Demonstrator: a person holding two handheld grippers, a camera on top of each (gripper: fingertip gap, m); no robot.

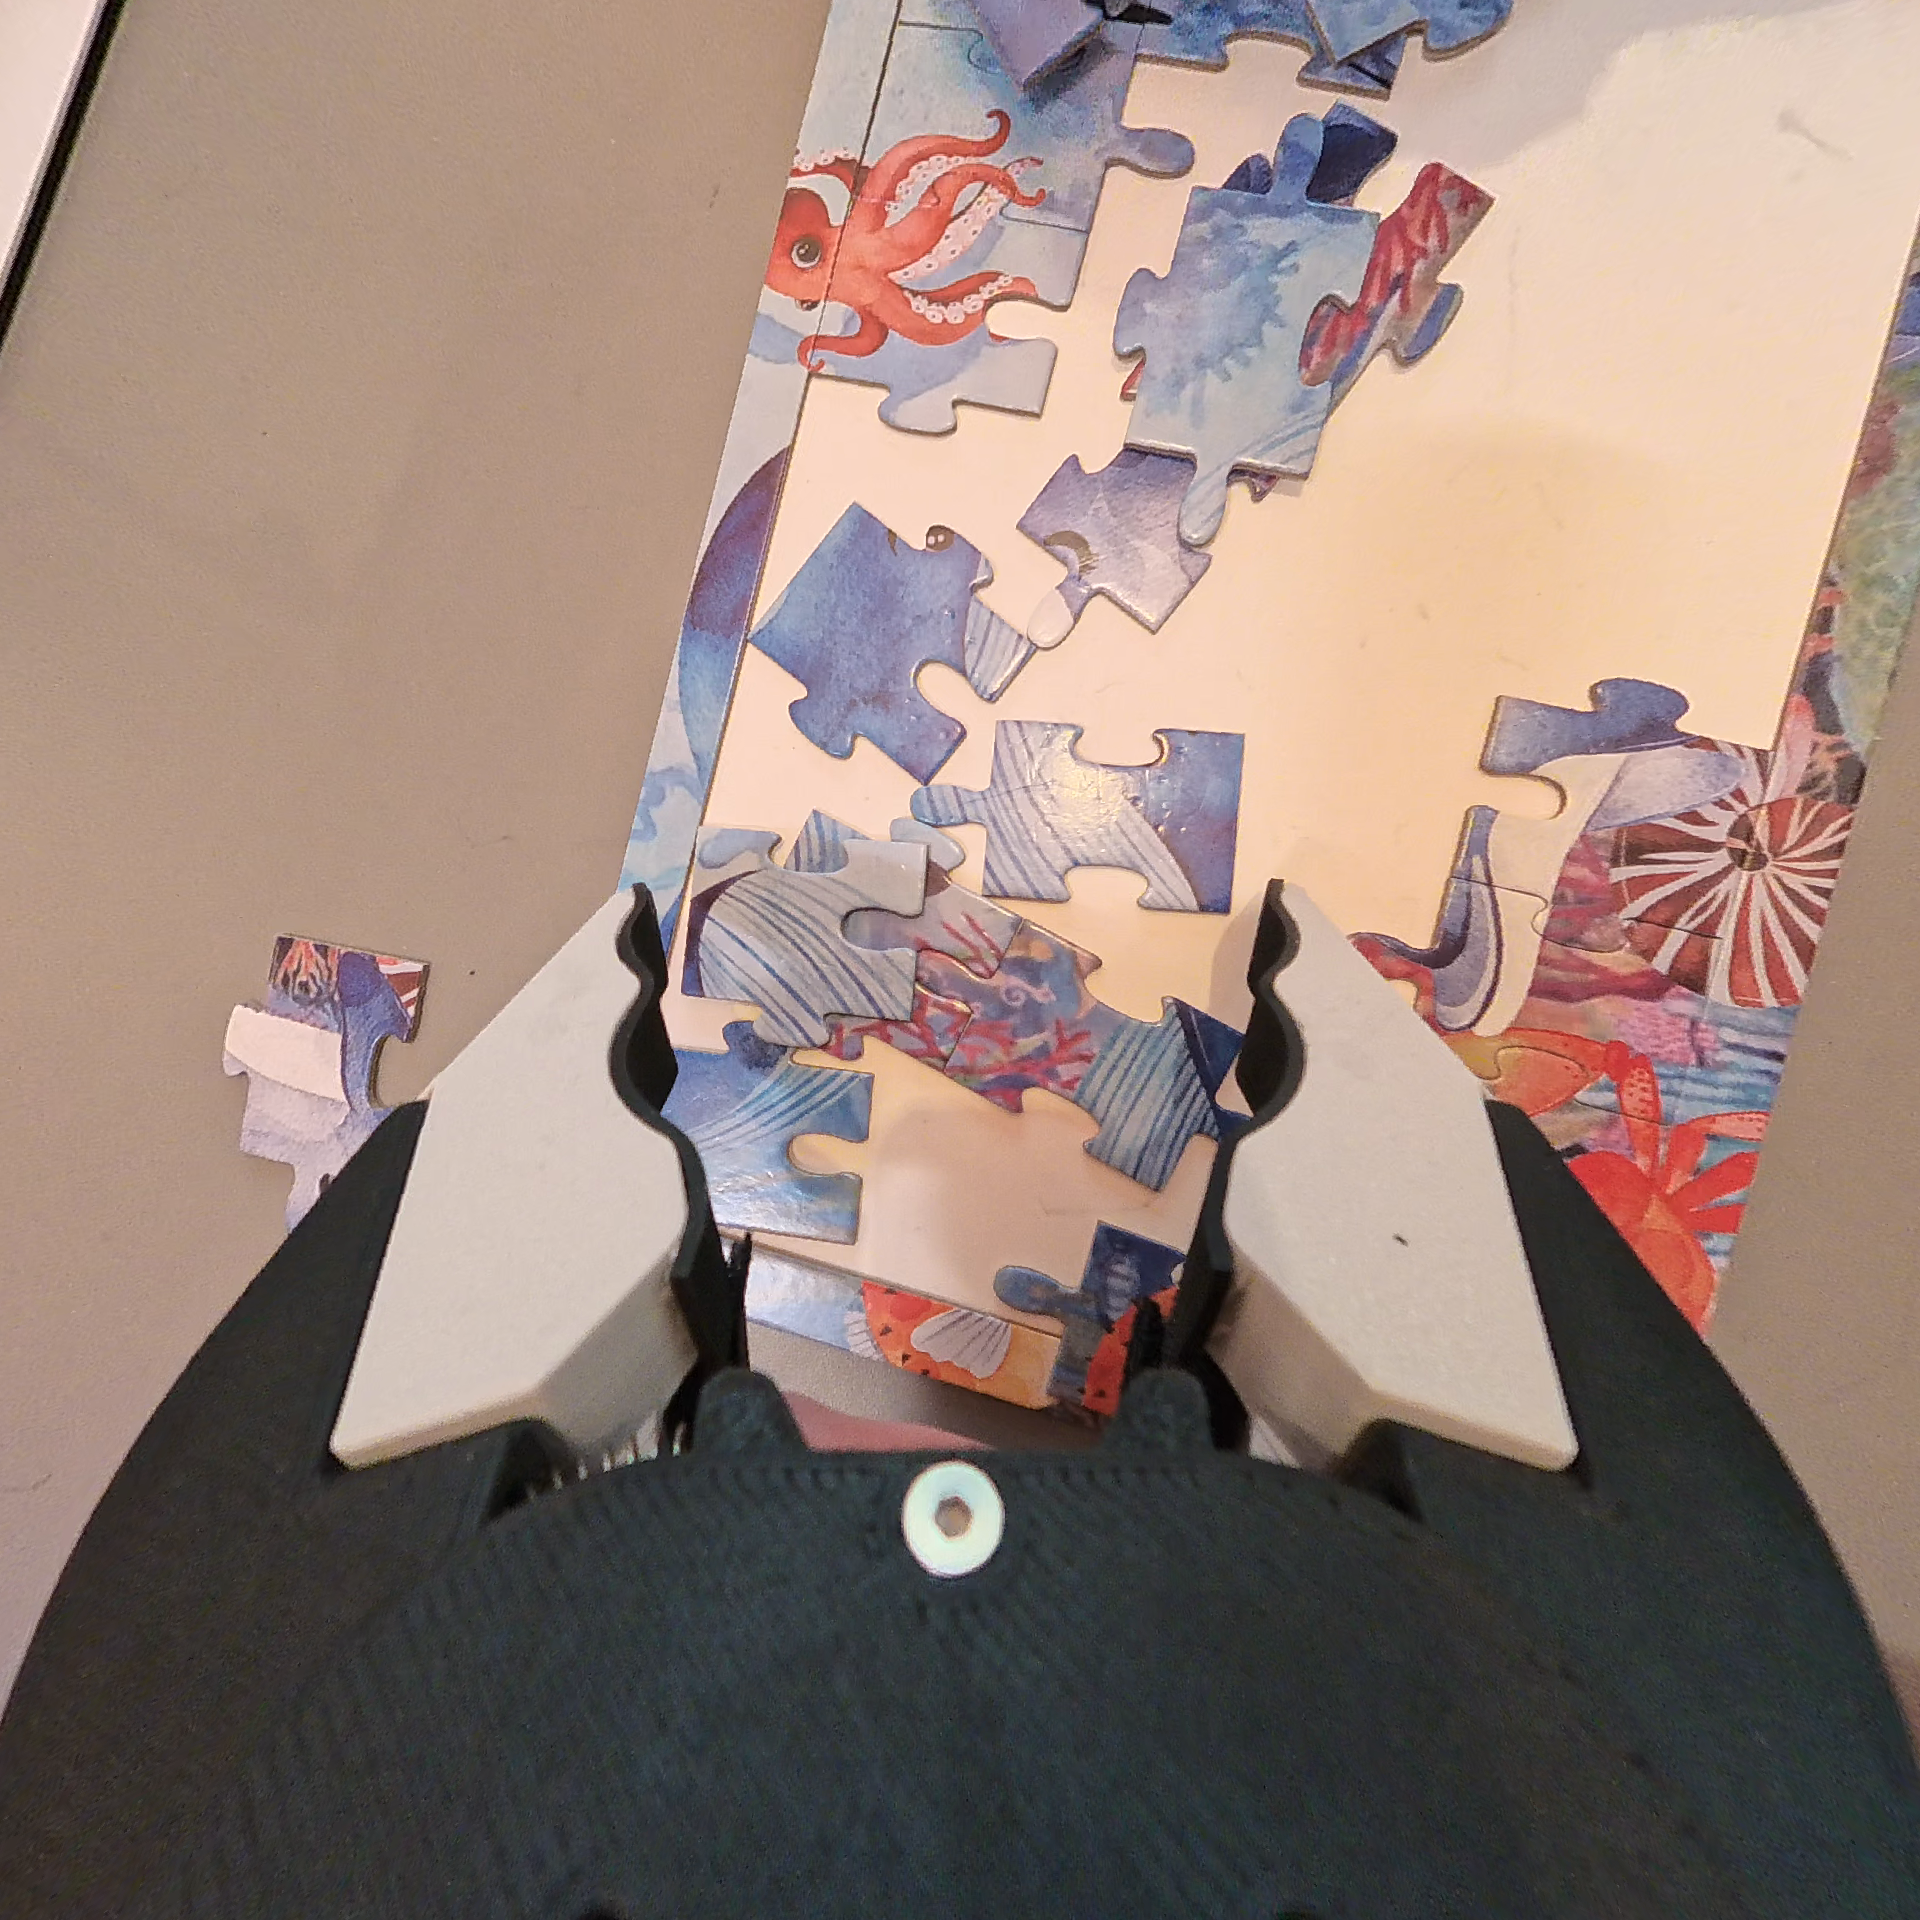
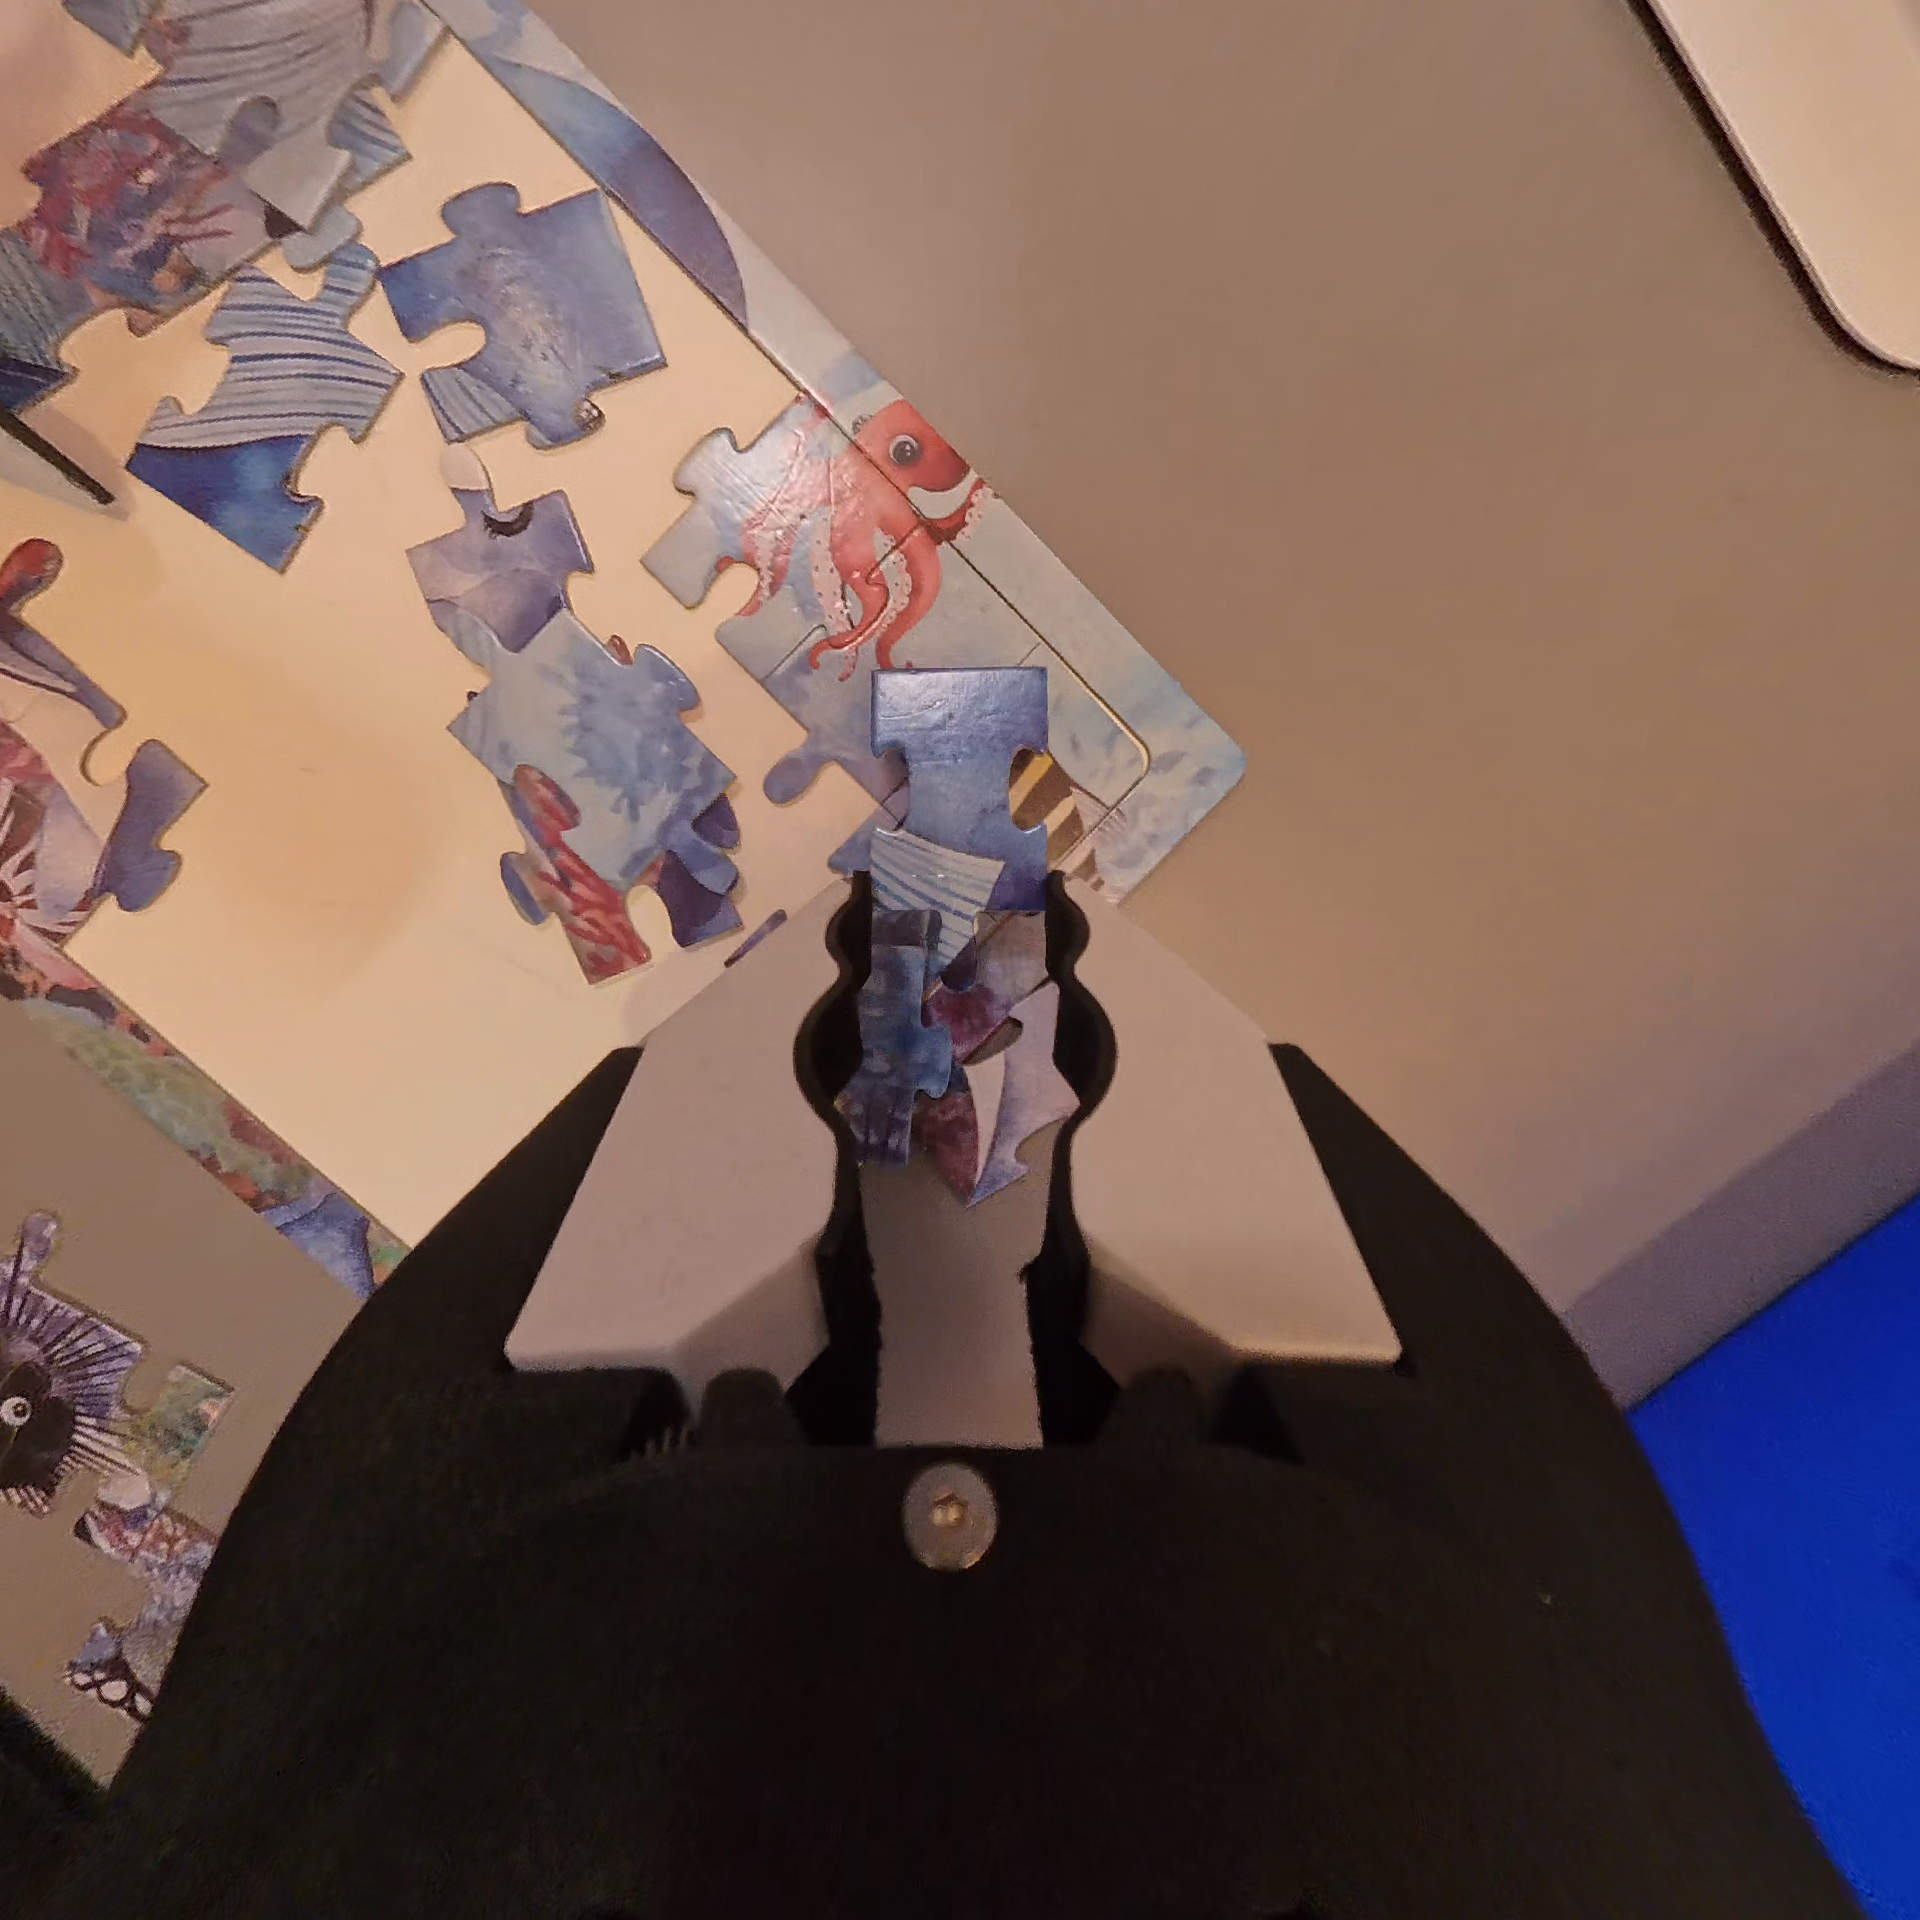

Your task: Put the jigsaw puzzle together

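A jigsaw tray with a cream floor and a sea-picture border lies on a grey table; it also shows in the right wrist view. Octopus pieces are fitted at its edge, also seen from the right. Several loose blue pieces lie scattered inside. My left gripper is open and empty, hovering over striped blue pieces at the tray's near edge. My right gripper is shut on a blue puzzle piece, held upright above the tray's corner.
A loose piece lies on the grey table left of the tray. More loose pieces lie on the table at lower left in the right wrist view. A white object sits at the top right, and a blue surface lies beyond the table edge. Tip to tip, the grippers are about 20 cm apart.
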